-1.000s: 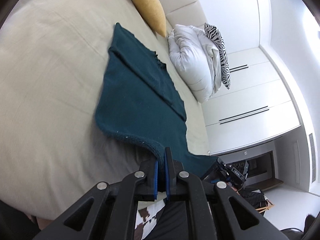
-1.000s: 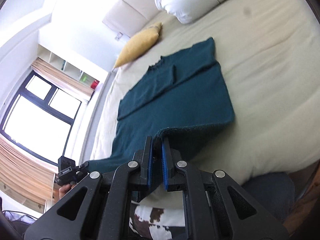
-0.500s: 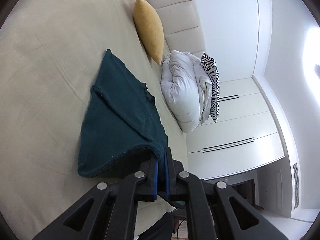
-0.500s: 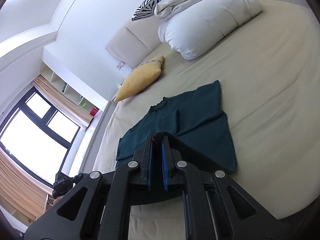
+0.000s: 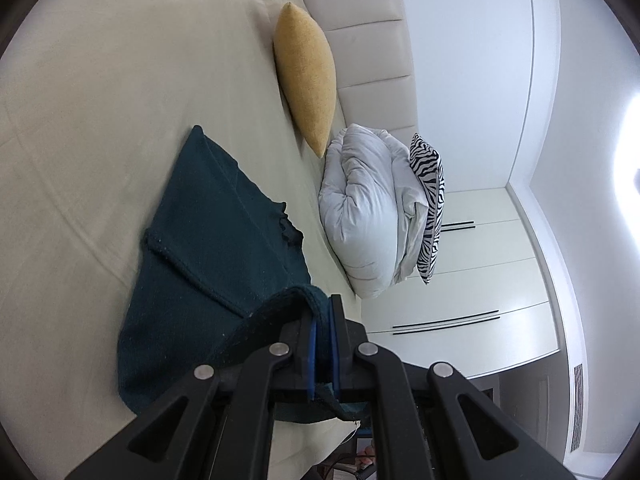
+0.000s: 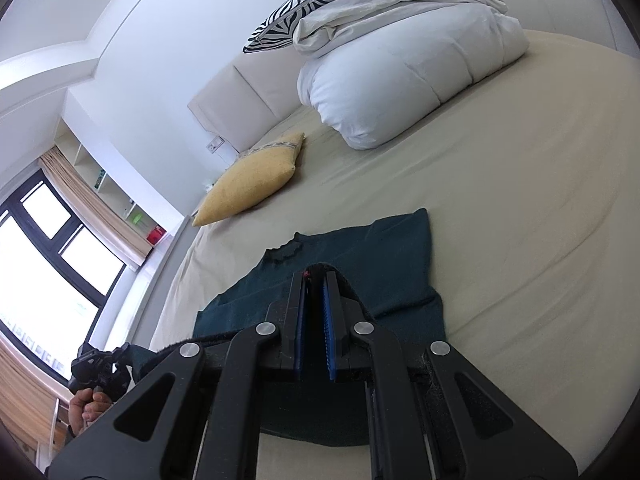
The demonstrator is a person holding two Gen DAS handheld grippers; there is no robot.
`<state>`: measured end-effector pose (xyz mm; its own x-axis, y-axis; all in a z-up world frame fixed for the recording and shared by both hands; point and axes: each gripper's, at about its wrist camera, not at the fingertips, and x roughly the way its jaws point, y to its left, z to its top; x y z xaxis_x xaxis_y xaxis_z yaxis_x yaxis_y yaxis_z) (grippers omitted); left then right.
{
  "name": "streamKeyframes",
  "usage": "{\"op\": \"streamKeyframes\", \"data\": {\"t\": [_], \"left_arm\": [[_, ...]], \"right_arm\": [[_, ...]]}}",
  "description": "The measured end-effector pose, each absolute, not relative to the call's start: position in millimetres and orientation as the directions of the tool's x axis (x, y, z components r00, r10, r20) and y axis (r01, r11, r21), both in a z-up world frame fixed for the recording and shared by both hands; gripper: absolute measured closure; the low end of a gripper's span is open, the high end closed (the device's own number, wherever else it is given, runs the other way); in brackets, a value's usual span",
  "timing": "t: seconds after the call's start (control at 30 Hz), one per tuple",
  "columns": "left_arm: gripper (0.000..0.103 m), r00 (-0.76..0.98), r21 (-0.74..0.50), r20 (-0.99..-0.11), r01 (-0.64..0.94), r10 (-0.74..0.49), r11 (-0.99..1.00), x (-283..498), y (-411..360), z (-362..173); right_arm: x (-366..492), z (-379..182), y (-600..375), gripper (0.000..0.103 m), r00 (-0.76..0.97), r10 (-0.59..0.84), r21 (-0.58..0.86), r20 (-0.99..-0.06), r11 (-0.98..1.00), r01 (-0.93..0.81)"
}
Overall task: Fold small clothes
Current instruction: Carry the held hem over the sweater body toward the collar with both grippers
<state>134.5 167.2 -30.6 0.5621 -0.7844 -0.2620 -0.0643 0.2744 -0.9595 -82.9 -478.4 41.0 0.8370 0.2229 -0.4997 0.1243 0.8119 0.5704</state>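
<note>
On beige bed (image 5: 120,80), teal garment (image 5: 208,232) (folded), 2 pillows.

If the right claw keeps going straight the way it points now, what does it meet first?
Probably the dark teal sweater itself: the right claw, shut on its hem, points down at the part lying flat on the bed, near the neckline. Depth is hard to judge through the fisheye.

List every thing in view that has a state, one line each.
Teal garment: on the bed, partly folded, near hem lifted and carried over it.
Left tongs: shut on the hem.
Right tongs: shut on the hem.
White duvet: bundled up by the headboard.
Yellow cushion: leaning against the headboard.
Zebra cushion: propped behind the duvet.
</note>
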Motion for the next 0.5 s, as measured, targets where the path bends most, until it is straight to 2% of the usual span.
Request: {"op": "streamKeyframes", "data": {"t": [0.13,0.5], "left_arm": [[0.097,0.576,-0.953,-0.285,-0.086,-0.766,0.29,159,163,-37],[0.097,0.583,-0.937,-0.338,-0.134,-0.739,0.323,215,151,-58]], "right_arm": [[-57,31,-482,0.096,0.833,0.177,0.531,-0.524,0.833,0.157],[23,-4,-498,0.096,0.82,0.182,0.558,-0.543,0.807,0.191]]}}
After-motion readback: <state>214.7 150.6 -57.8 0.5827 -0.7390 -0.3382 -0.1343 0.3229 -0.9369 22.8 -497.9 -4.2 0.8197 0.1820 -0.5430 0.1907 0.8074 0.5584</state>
